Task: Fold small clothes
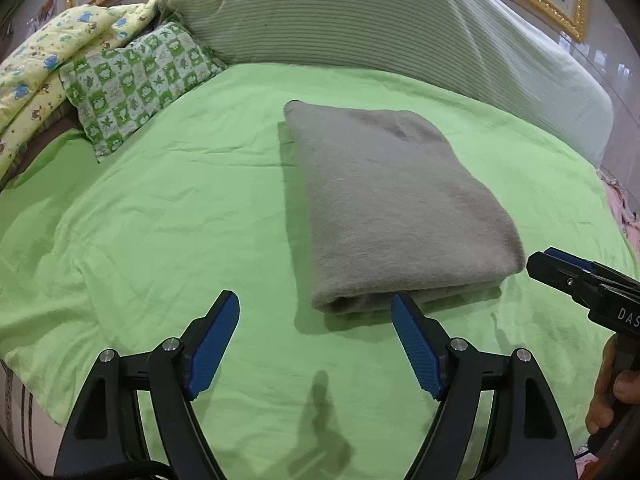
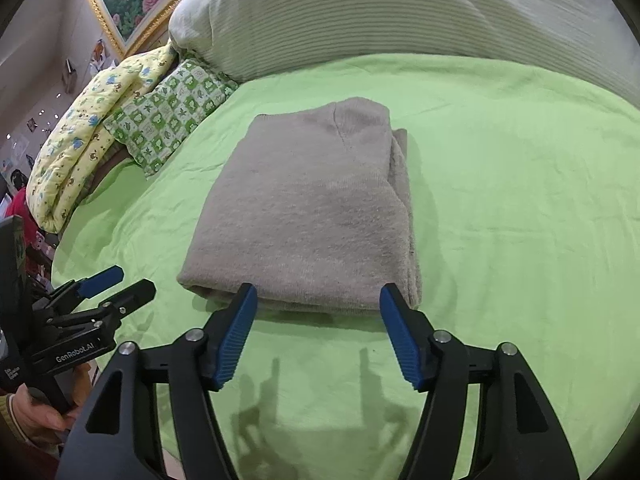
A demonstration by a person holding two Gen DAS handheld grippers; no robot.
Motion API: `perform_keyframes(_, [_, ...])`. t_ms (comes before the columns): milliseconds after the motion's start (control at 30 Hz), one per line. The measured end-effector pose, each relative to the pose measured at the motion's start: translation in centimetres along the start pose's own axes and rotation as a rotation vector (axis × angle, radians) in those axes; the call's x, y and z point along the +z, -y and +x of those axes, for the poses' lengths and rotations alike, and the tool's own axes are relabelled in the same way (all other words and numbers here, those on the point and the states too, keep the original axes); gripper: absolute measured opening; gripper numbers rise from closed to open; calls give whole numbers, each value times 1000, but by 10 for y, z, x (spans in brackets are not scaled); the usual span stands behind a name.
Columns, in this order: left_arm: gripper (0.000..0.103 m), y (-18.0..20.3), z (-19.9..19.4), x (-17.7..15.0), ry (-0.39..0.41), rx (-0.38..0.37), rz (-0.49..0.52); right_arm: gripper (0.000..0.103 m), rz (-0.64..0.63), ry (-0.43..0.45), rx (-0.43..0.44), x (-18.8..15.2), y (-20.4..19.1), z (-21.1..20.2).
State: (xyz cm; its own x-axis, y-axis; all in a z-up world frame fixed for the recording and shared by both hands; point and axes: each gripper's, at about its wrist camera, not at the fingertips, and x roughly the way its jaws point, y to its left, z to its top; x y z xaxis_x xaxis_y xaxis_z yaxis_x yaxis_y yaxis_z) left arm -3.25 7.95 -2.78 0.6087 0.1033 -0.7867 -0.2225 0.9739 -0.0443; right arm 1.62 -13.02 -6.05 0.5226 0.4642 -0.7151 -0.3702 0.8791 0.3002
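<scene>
At the bottom of the left wrist view, the left gripper (image 1: 315,302) hovers over the green bed sheet (image 1: 160,220), jaws wide apart and empty, its right tip just at the near edge of the folded grey garment (image 1: 396,200). In the right wrist view, the right gripper (image 2: 318,294) likewise stands with jaws apart, gripping nothing, before that edge. Beyond, at upper left, lie a green patterned pillow (image 1: 136,80) and a yellow quilt (image 1: 48,68); a large striped pillow (image 1: 360,20) lies across the top.

Both wrist views low, near, tilted down over bed; share folded grey garment (image 1: 400,208).
</scene>
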Motion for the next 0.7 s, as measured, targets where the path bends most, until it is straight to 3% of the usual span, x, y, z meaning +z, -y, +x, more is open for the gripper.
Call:
perform_keyframes(300, [87, 2, -22, 17, 62, -104, -10, 70, 17, 60, 12, -2, 4, -22])
perform_keyframes(500, [88, 6, -41, 25, 158, 18, 14, 77, -7, 123, 14, -1, -1, -40])
perform_keyframes(567, [93, 8, -43, 27, 175, 43, 28, 84, -26, 151, 12, -1, -5, -47])
perform_keyframes(700, [96, 14, -35, 21, 144, 25, 34, 94, -53, 185, -9, -5, -9, -49])
